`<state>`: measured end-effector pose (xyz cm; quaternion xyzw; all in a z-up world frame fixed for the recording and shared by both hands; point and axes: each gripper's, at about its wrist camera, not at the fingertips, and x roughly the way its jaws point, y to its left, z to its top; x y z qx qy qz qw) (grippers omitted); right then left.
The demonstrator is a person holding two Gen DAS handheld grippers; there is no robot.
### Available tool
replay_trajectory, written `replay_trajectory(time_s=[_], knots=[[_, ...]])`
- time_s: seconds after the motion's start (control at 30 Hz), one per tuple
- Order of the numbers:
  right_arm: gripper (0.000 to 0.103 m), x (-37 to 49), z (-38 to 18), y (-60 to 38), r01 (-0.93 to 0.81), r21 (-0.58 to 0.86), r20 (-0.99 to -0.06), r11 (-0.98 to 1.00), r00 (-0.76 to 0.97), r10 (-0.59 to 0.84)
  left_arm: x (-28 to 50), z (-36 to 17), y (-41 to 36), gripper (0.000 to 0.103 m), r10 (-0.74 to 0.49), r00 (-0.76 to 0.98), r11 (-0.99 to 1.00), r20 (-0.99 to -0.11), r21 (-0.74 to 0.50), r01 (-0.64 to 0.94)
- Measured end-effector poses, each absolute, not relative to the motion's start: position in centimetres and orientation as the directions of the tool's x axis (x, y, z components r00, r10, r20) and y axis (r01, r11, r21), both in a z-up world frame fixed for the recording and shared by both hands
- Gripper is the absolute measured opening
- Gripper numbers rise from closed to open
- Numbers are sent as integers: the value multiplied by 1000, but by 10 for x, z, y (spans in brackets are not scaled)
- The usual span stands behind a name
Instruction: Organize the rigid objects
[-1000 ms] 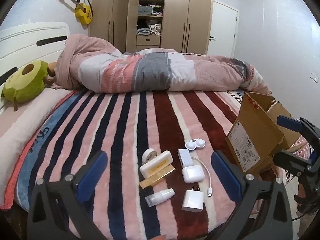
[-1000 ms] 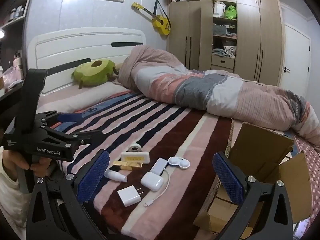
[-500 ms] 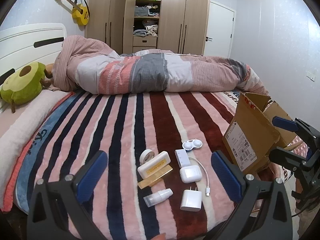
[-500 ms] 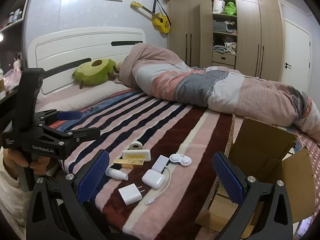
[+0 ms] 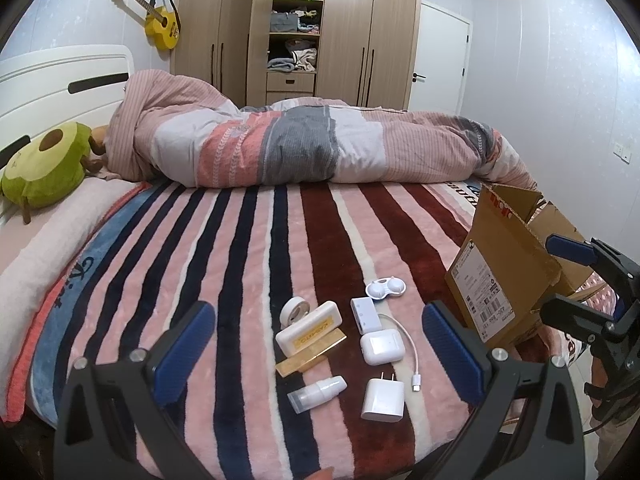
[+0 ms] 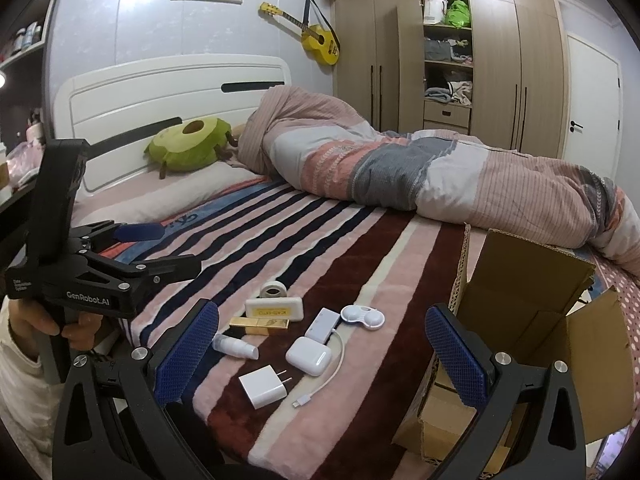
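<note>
Left gripper [image 5: 318,354] and right gripper [image 6: 322,354]: fingers spread wide, holding nothing. Items lie ahead between the fingers; wall charger [image 5: 383,400] nearest, cardboard box [image 6: 520,320] beyond the right finger. Risk: the plush blanket [image 5: 240,260] yields, so a descending finger may snag the cable [image 5: 412,354] and drag the earbud case [image 5: 381,346].

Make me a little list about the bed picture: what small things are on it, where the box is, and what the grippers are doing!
place: striped blanket on a bed
small things: white plug charger, earbud case, white cable, small white bottle, gold bar, cream case, tape roll, white adapter, contact lens case
box: open cardboard box, right of the small things
left hand-held gripper: open, holding nothing
right hand-held gripper: open, holding nothing
</note>
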<state>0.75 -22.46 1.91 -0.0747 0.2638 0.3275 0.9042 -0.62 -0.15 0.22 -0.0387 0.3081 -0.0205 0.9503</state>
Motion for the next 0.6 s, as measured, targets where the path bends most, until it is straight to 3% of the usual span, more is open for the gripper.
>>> replay_trajectory(time_s=[0.6], knots=[[103, 8, 19, -228, -628, 50, -525, 777, 645, 555, -4, -4, -1, 102, -62, 805, 996, -591, -91, 9]])
